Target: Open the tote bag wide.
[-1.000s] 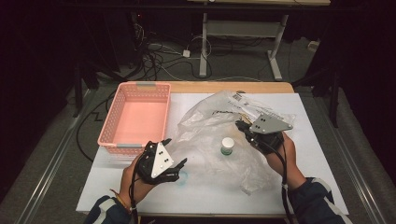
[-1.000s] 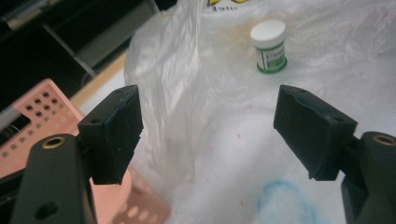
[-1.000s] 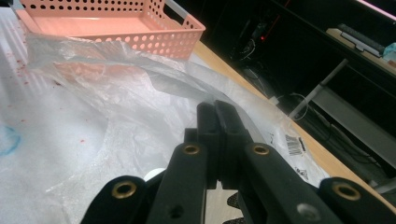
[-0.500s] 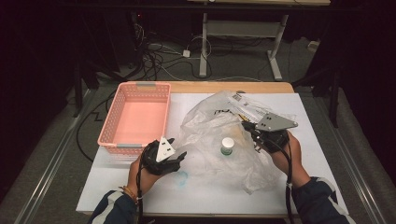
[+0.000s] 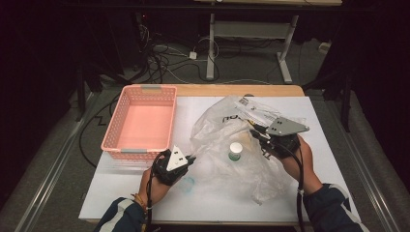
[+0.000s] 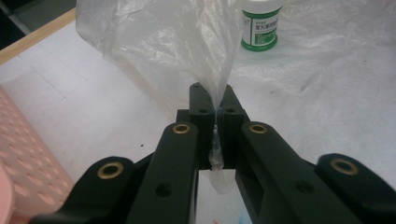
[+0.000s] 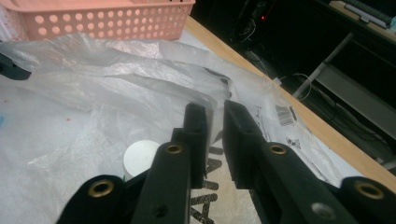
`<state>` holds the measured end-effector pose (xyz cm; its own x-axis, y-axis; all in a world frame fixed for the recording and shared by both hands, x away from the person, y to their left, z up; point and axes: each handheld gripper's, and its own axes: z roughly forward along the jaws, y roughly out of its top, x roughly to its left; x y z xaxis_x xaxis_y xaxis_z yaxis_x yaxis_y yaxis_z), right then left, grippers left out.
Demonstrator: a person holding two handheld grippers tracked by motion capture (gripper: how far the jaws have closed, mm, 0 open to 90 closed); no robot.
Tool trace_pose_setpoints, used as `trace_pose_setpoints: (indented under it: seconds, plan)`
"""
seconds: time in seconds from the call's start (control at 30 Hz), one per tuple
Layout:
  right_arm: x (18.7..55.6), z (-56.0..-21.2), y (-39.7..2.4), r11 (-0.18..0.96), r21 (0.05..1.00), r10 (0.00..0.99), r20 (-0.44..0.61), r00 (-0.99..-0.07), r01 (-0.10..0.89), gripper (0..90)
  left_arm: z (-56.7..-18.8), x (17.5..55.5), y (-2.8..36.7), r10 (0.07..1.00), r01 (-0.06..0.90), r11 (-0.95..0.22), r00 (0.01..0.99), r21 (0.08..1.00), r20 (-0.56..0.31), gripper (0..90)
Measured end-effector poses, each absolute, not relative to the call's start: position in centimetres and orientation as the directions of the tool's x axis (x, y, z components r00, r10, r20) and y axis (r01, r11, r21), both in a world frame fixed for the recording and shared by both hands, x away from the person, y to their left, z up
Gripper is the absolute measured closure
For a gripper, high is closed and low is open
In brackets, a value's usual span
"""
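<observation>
**Plastic bag pinched at one edge**

Plastic bag (image 6: 163, 51) lies mid-table over a small bottle (image 5: 235, 151). Left gripper (image 6: 213, 105) clamps its edge; right gripper (image 7: 215, 121) stands slightly parted at the opposite edge, gripping nothing clearly. Lifting evenly should avoid tearing.

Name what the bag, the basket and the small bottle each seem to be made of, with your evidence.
Bag: thin translucent plastic film, crinkled and glossy. Basket: rigid pink plastic, perforated moulded walls. Bottle: probably white plastic, smooth, with a green printed label.

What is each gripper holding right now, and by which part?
Left gripper: plastic bag, pinched by a gathered fold. Right gripper: cannot tell.
</observation>
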<state>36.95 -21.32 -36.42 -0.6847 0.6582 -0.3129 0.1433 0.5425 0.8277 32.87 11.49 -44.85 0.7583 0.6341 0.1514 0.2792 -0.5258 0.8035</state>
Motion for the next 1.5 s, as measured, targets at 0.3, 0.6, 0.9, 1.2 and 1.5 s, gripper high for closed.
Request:
trace_pose_setpoints:
  seconds: [0.3,0.6,0.9,1.2,1.5]
  plan:
    - [35.9,-35.7,-21.3,0.522,0.845,0.663,-0.318,-0.677,0.115,58.8,-45.1,33.1,11.5,0.65,0.293,-0.531,0.743,0.795,0.161,85.7]
    - [33.6,-35.0,-22.8,0.489,0.865,0.666,-0.288,-0.688,0.111,48.2,-45.2,33.1,11.5,0.651,0.298,-0.532,0.742,0.793,0.158,86.0]
    - [29.5,-35.9,-24.5,0.478,0.872,0.611,-0.245,-0.753,0.104,37.8,-45.1,33.1,11.2,0.641,0.292,-0.547,0.748,0.784,0.17,86.0]
    - [25.7,-38.4,-24.9,0.528,0.844,0.515,-0.233,-0.825,0.092,25.0,-45.2,33.0,11.1,0.642,0.294,-0.546,0.749,0.784,0.166,86.0]
    - [26.5,-42.4,-25.2,0.652,0.741,0.501,-0.261,-0.825,0.162,26.1,-45.1,33.1,11.0,0.643,0.296,-0.544,0.749,0.785,0.164,86.0]
